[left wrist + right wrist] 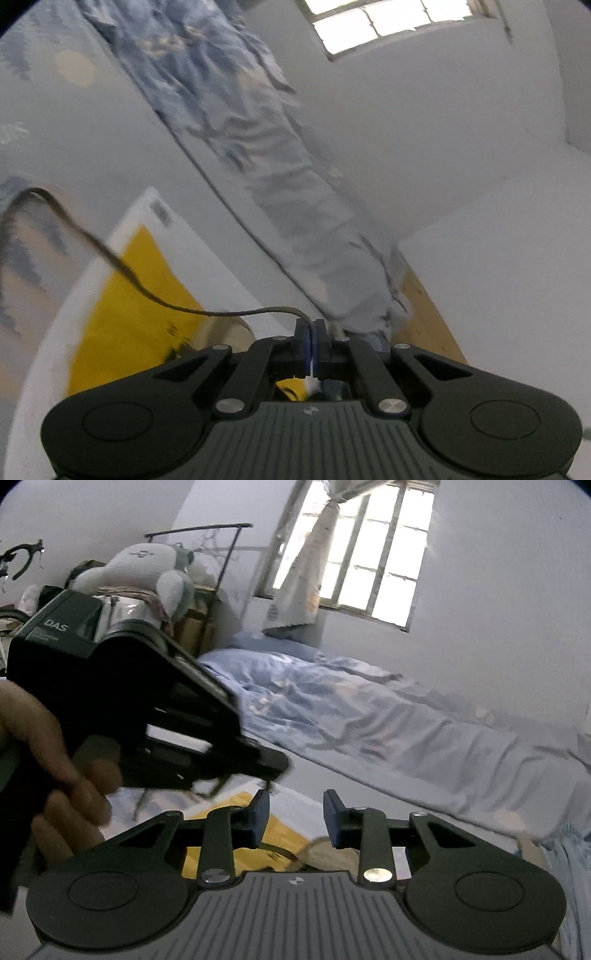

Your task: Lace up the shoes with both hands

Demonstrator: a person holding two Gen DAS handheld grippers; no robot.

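Shoelace [122, 269] pinched in my left gripper [311, 334], trailing off left.
My right gripper [295, 818] gapes, nothing between; yellow paper [284, 830] beneath.

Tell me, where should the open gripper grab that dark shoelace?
Probably the free stretch of the shoelace just beyond the left gripper, which is shut on it. There it runs clear of everything as a thin cord, so the open right gripper could come crosswise from the side, one pad each side.
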